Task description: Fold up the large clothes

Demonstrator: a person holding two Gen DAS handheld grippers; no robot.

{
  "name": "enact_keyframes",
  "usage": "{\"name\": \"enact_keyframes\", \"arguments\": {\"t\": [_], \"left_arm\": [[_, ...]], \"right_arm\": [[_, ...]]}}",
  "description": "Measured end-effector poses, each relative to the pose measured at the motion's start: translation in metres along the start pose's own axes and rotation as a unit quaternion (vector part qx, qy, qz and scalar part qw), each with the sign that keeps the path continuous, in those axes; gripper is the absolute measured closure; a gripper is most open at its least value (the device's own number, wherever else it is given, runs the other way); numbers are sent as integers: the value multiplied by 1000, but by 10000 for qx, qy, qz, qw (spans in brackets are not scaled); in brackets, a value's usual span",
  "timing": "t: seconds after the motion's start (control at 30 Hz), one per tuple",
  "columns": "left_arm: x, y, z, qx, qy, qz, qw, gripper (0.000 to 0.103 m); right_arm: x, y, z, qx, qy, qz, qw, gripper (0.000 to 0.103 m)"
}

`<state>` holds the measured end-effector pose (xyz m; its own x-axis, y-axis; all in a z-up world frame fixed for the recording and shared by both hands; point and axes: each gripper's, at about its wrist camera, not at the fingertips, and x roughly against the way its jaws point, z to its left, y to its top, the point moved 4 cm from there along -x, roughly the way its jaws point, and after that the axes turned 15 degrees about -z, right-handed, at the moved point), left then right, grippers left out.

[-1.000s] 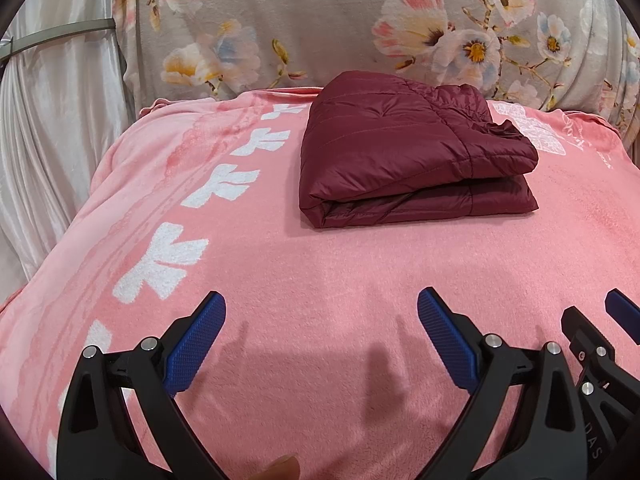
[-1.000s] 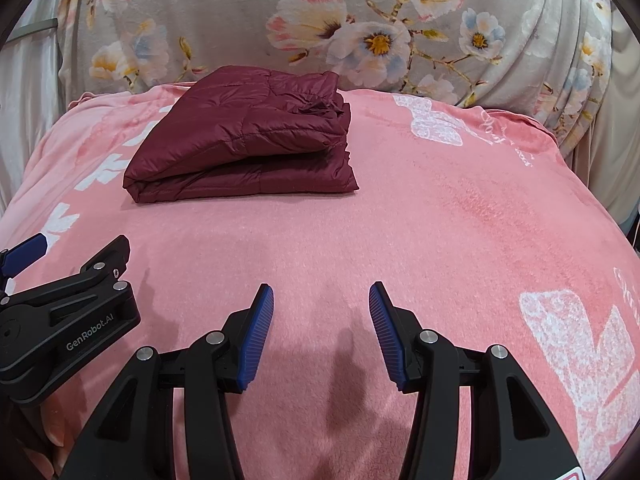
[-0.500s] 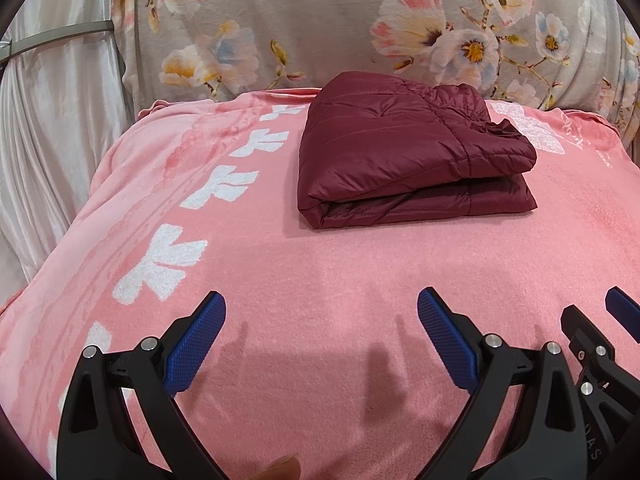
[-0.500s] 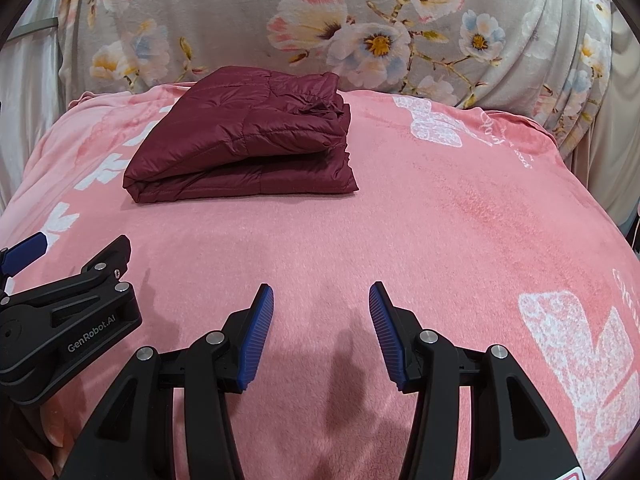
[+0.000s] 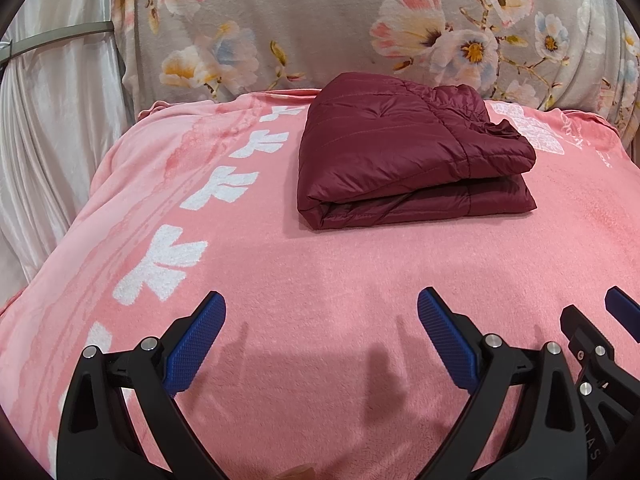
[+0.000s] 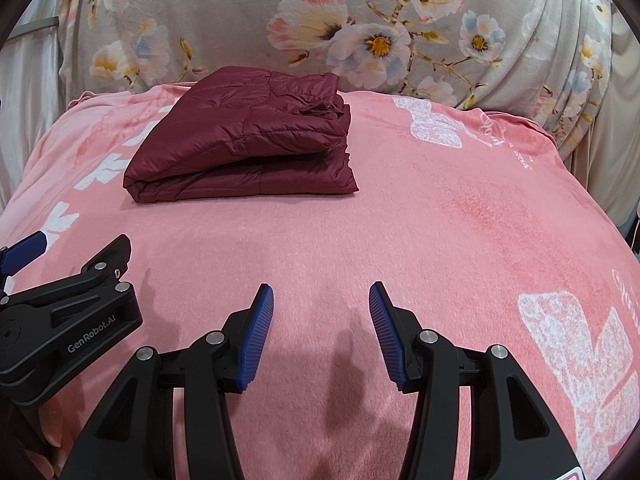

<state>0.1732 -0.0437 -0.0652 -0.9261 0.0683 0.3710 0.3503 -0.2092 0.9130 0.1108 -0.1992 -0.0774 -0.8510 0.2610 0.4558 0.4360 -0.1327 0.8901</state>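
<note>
I checked the left gripper (image 5: 321, 308) first: jaws stood wide apart, nothing between the blue pads (image 5: 192, 346), only bare pink blanket (image 5: 320, 272) beneath. Its shadow fell on the blanket just ahead of the fingers. Right gripper (image 6: 321, 304) read narrower than the left but its jaws were also parted, w/ nothing between them; pads clear of any fabric. The two grippers sat side by side at the near edge of the bed: the right one's tip showed at the right edge of the left wrist view, and the left one's black body, marked "GenRobot.AI", showed at the lower left of the right wrist view.

Moving outward: the maroon puffer jacket (image 5: 408, 160) lay folded into a compact rectangle on the blanket, well apart from both grippers, toward the far end. From the left gripper it sat ahead and slightly right; from the right gripper, ahead and to the left (image 6: 244, 140). Fold edge faced the grippers, upper layer resting flat on the lower. Neither gripper touched it.

Beyond the jacket: a grey floral cover (image 5: 320, 20) rose at the head of the bed. White curtain (image 5: 52, 120) hung at far left. Blanket carried white printed motifs along left and right sides.
</note>
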Motion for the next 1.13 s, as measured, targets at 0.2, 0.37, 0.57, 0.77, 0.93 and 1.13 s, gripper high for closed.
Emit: {"name": "enact_keyframes", "arguments": {"t": [0.2,0.37,0.57,0.77,0.93,1.13], "left_arm": [[0,0,0,4,5,2,10000,9],[1,0,-1,2,6,1,10000,9],[0,0,-2,-3,11,11,10000,9],[0,1,-4,7,-20,9,10000,9],[0,2,-5,0,-32,5,10000,9],[1,3,-6,-1,-46,-20,10000,9]], "right_arm": [[0,0,0,2,-6,-2,10000,54],[0,0,1,3,-12,-7,10000,54],[0,0,1,9,-12,-4,10000,54],[1,0,2,7,-24,-6,10000,54],[1,0,2,6,-26,-11,10000,54],[1,1,1,19,-42,-36,10000,54]]}}
